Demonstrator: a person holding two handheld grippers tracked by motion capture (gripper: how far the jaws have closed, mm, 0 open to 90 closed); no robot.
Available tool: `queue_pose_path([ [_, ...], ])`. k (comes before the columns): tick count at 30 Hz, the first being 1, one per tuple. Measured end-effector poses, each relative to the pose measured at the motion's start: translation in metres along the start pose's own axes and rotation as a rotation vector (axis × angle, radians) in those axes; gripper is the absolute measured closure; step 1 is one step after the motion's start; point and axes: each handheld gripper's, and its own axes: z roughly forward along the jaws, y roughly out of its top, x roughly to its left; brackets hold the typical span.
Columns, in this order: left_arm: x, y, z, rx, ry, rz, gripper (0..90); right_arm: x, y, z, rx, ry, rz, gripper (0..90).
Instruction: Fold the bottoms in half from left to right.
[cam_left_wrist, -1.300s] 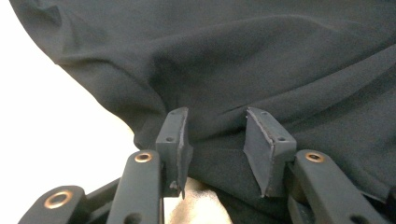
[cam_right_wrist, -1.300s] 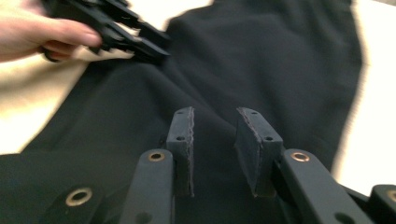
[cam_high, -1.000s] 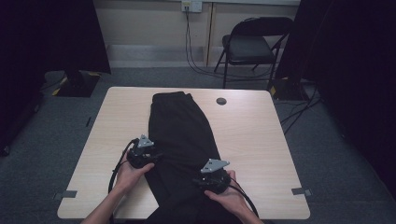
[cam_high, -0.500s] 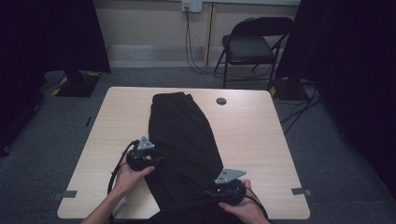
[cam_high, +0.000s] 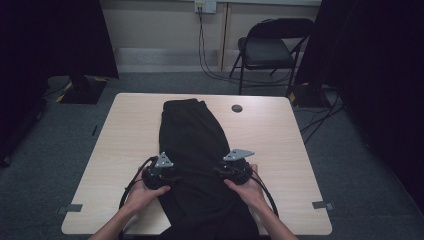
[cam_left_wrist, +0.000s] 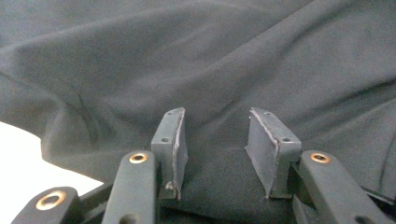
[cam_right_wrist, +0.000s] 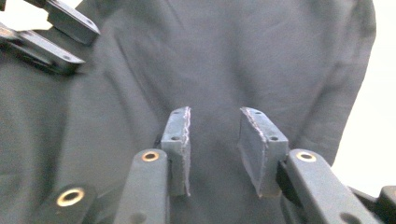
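A garment lies lengthwise down the middle of the table, reaching its near edge; a small disc sits right of it near the far edge

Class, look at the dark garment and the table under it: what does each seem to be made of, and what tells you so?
The dark garment looks like a soft, matte woven or knit fabric: it lies in loose folds and creases without shine. The table seems to be pale wood or wood-look laminate, smooth, with faint grain; which of the two cannot be told.
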Motion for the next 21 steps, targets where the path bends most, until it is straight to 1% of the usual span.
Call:
queue_pose_path([
  [2, -0.002, -0.001, -0.003, 0.015, -0.005, 0.006, 57.7, 0.0, -0.003, 0.01, 0.023, -0.004, 0.007, 57.5],
  [3, -0.004, -0.002, -0.005, 0.023, -0.01, 0.007, 58.5, 0.0, -0.005, 0.012, 0.028, -0.001, 0.007, 56.2],
  [4, -0.005, -0.002, -0.006, 0.033, -0.016, 0.008, 59.1, 0.002, -0.008, 0.014, 0.044, 0.003, 0.001, 55.2],
  [5, -0.005, -0.002, -0.007, 0.036, -0.036, 0.003, 59.9, 0.004, -0.01, 0.014, 0.041, -0.005, -0.017, 55.4],
  [6, -0.005, -0.002, -0.009, 0.034, -0.055, 0.003, 60.0, 0.005, -0.012, 0.012, 0.036, -0.007, -0.019, 55.2],
  [7, -0.005, -0.002, -0.011, 0.018, -0.055, -0.001, 60.0, 0.006, -0.014, 0.011, 0.036, -0.004, -0.018, 55.0],
  [9, -0.001, 0.0, -0.016, -0.024, -0.034, -0.017, 57.9, 0.01, -0.017, 0.006, 0.042, 0.012, -0.03, 54.9],
  [11, 0.001, 0.001, -0.018, -0.042, -0.03, -0.035, 56.7, 0.013, -0.023, 0.0, 0.035, 0.025, -0.038, 54.9],
  [13, 0.004, 0.003, -0.019, -0.062, -0.014, -0.038, 55.1, 0.017, -0.03, -0.007, 0.029, 0.036, -0.048, 55.0],
  [16, 0.006, 0.007, -0.017, -0.078, -0.001, -0.053, 55.2, 0.025, -0.038, -0.018, 0.045, 0.05, -0.058, 55.1],
  [19, 0.01, 0.009, -0.013, -0.078, 0.01, -0.049, 55.1, 0.033, -0.045, -0.029, 0.058, 0.06, -0.069, 55.0],
  [20, 0.01, 0.01, -0.012, -0.084, 0.012, -0.053, 54.6, 0.037, -0.048, -0.033, 0.068, 0.063, -0.072, 55.1],
  [21, 0.011, 0.01, -0.011, -0.081, 0.018, -0.048, 53.8, 0.041, -0.05, -0.038, 0.078, 0.069, -0.075, 55.0],
])
